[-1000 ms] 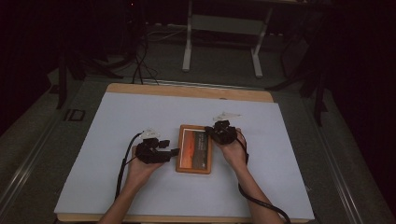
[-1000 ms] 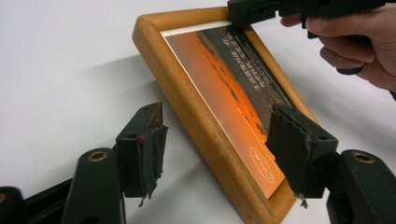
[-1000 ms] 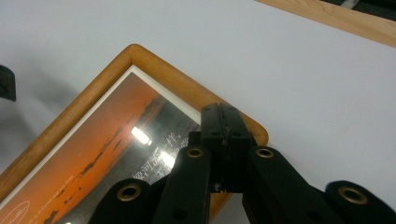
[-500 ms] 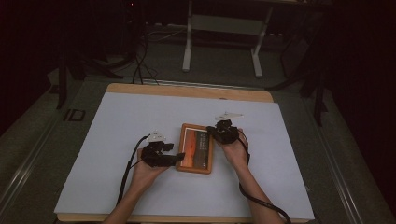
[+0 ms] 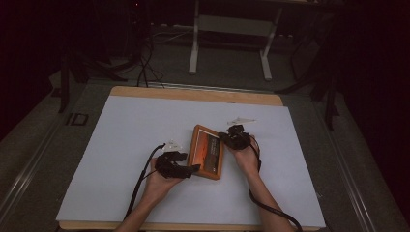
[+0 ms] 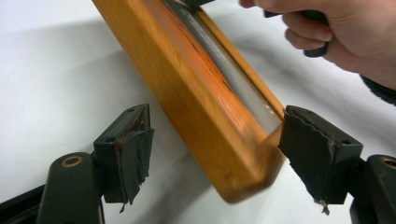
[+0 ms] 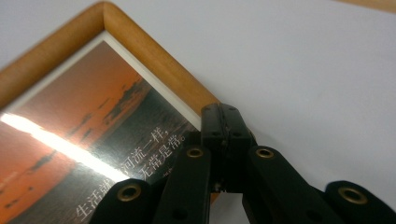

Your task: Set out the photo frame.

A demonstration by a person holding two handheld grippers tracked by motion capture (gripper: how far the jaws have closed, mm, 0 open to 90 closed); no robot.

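White sheet-covered table [image 5: 121, 145] with a wooden rim, dark room behind — the orange wooden picture frame [image 5: 207, 152] lay near its middle, tilted up on one side. Left gripper [image 5: 193, 168] had just been opening; its jaws stood wide at the frame's near corner, pads not pressing. Right gripper [image 5: 226, 137] — jaws shut, tips resting on the frame's far edge.

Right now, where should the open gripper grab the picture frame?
On the wooden corner of the picture frame, coming in from the near side. The frame is tilted with that corner between the open left gripper, its pads not pressing. The shut right gripper rests on the far edge.
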